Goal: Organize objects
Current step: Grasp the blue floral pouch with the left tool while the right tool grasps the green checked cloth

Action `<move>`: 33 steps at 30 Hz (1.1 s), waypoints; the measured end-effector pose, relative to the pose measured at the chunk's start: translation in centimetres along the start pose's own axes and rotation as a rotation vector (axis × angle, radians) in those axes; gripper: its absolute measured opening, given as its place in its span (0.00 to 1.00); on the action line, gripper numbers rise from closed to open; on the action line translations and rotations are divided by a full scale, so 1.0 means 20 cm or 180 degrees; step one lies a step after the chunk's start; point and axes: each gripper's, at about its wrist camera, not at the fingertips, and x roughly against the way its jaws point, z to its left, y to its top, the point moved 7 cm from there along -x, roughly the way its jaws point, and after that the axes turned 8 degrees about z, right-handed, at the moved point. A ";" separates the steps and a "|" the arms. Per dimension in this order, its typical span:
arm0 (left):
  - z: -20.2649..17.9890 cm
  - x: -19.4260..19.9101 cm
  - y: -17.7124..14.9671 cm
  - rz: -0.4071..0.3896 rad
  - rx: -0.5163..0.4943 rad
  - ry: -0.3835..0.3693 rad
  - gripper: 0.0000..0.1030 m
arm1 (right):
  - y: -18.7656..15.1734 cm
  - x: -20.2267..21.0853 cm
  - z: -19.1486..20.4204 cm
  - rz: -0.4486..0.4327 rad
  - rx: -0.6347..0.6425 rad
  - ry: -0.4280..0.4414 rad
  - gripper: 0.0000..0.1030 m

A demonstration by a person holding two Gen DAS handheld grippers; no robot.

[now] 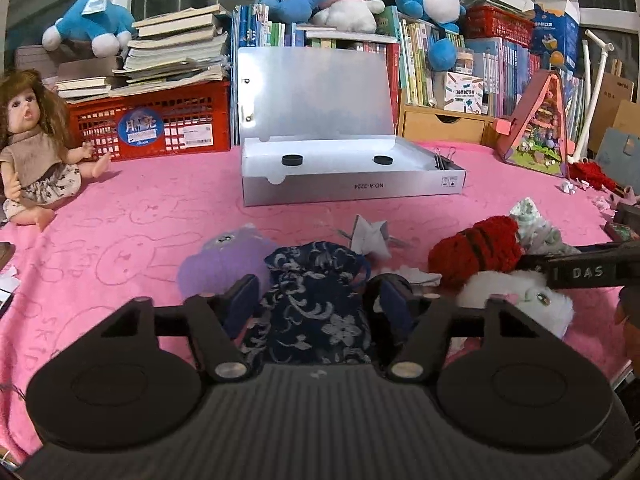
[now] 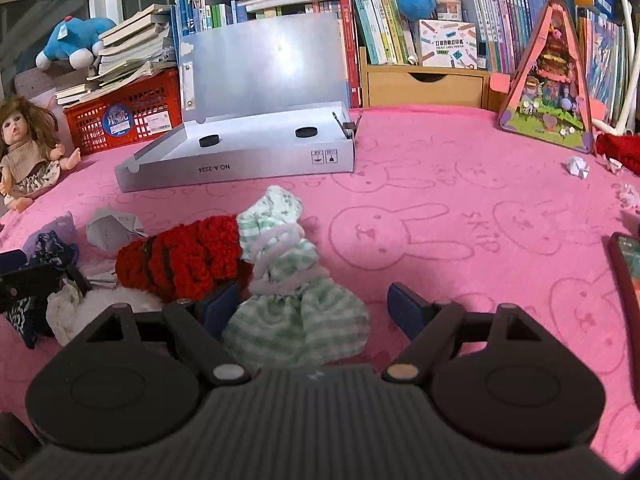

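A dark blue floral pouch point(image 1: 316, 304) lies on the pink blanket between the fingers of my left gripper point(image 1: 318, 300), whose jaws stand open around it. A green-and-white doll dress point(image 2: 288, 288) lies between the fingers of my right gripper point(image 2: 316, 304), also open; its left finger touches the dress, the right finger stands apart. Beside them lie a red knitted item point(image 2: 180, 256), a white plush cat point(image 1: 520, 300), a purple plush point(image 1: 224, 260) and a grey paper star point(image 1: 370, 234). An open silver box point(image 1: 352, 184) stands beyond, lid up.
A doll point(image 1: 32, 152) sits at the left. A red crate point(image 1: 160, 124) with books, rows of books, plush toys and a pink triangular toy house point(image 2: 548, 80) line the back. Paper scraps point(image 2: 578, 166) lie at the right, and a dark flat object point(image 2: 628, 264) at the right edge.
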 end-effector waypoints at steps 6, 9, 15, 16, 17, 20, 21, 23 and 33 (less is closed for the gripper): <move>0.02 0.06 -0.03 -0.0008 0.0059 0.0004 0.66 | 0.00 0.00 0.00 -0.0048 0.0008 0.0010 0.87; 0.01 0.08 -0.04 -0.0056 0.0014 0.0003 0.67 | -0.01 -0.01 -0.01 -0.0065 0.0014 0.0018 0.87; -0.01 0.09 -0.05 -0.0161 -0.0151 0.0192 0.71 | -0.01 -0.01 -0.01 -0.0066 0.0016 0.0021 0.88; -0.01 0.10 -0.05 -0.0171 -0.0150 0.0203 0.71 | -0.01 -0.01 -0.01 -0.0066 0.0015 0.0021 0.88; -0.01 0.10 -0.05 -0.0184 -0.0142 0.0206 0.71 | -0.01 -0.01 -0.01 -0.0067 0.0014 0.0021 0.88; -0.01 0.12 -0.05 -0.0205 -0.0150 0.0194 0.71 | -0.01 -0.01 -0.01 -0.0068 0.0012 0.0019 0.88; -0.01 0.12 -0.06 -0.0206 -0.0154 0.0194 0.71 | -0.01 -0.01 -0.01 -0.0069 0.0011 0.0020 0.88; -0.01 0.13 -0.07 -0.0183 -0.0163 0.0182 0.71 | -0.01 -0.01 -0.01 -0.0072 0.0008 0.0020 0.88; -0.01 0.07 -0.13 -0.0026 -0.0099 0.0126 0.70 | -0.01 0.01 -0.01 -0.0112 -0.0047 0.0025 0.87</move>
